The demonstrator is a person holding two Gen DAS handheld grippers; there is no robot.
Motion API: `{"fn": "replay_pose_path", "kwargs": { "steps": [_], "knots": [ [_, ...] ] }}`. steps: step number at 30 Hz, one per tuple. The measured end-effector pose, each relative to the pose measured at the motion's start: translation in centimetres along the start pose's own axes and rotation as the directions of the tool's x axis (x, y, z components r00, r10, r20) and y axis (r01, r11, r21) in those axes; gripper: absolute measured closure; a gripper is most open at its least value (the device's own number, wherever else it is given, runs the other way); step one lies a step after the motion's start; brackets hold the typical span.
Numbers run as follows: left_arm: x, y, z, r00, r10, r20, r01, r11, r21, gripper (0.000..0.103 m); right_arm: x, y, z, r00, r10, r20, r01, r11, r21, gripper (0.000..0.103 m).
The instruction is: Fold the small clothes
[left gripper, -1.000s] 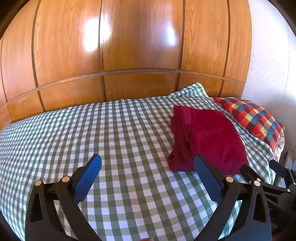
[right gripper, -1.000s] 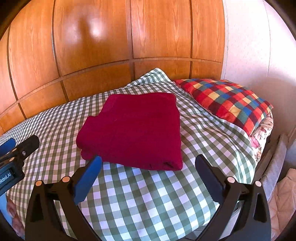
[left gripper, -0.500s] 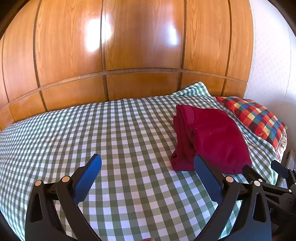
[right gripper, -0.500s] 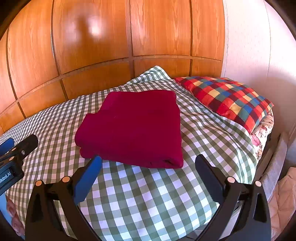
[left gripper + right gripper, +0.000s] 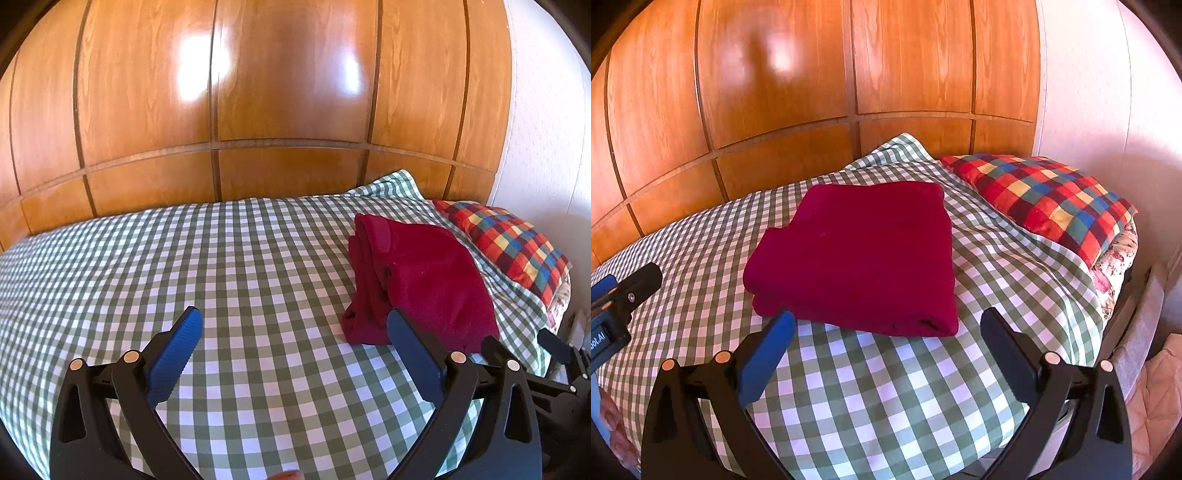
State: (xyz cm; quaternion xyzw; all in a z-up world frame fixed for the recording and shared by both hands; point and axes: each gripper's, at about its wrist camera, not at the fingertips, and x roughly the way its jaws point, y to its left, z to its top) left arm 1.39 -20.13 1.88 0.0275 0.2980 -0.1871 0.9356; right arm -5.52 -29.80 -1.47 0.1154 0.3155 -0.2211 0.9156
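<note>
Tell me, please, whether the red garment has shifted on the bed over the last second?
No. The red garment lies the same way beside the plaid pillow on the checked sheet; only the cameras drifted slightly.

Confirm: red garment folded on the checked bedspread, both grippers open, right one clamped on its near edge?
Not quite. The right gripper holds nothing: in the right wrist view its fingers stand wide apart above the bedspread, short of the red garment. The rest holds: the garment lies folded, and the left gripper is open too.
</note>
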Motion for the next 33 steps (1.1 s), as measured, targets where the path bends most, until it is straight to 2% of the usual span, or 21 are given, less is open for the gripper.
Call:
{"fn": "replay_pose_path", "kwargs": {
  "steps": [9,17,29,33],
  "knots": [
    [-0.3,0.1,-0.1,0.999,0.020,0.036,-0.021,0.999,0.036,0.006,-0.1,-0.3,0.1,1.000,-0.004,0.003,0.004,1.000,0.008,0.002],
    [0.0,0.7,-0.4,0.999,0.008,0.032,-0.008,1.000,0.020,0.006,0.3,-3.4,0.9,0.999,-0.039,-0.014,0.040,0.993,0.108,0.002],
    [1.4,1.1,-0.8,0.999,0.032,-0.029,-0.032,0.999,0.012,0.006,1.9,-8.3,2.0,0.989,-0.144,-0.024,0.146,0.972,0.182,0.002],
    [1.9,1.2,-1.3,0.998,0.034,-0.043,-0.033,0.999,0.023,0.004,4.1,-11.0,3.1,0.975,-0.215,-0.046,0.220,0.953,0.207,0.002]
  ]
}}
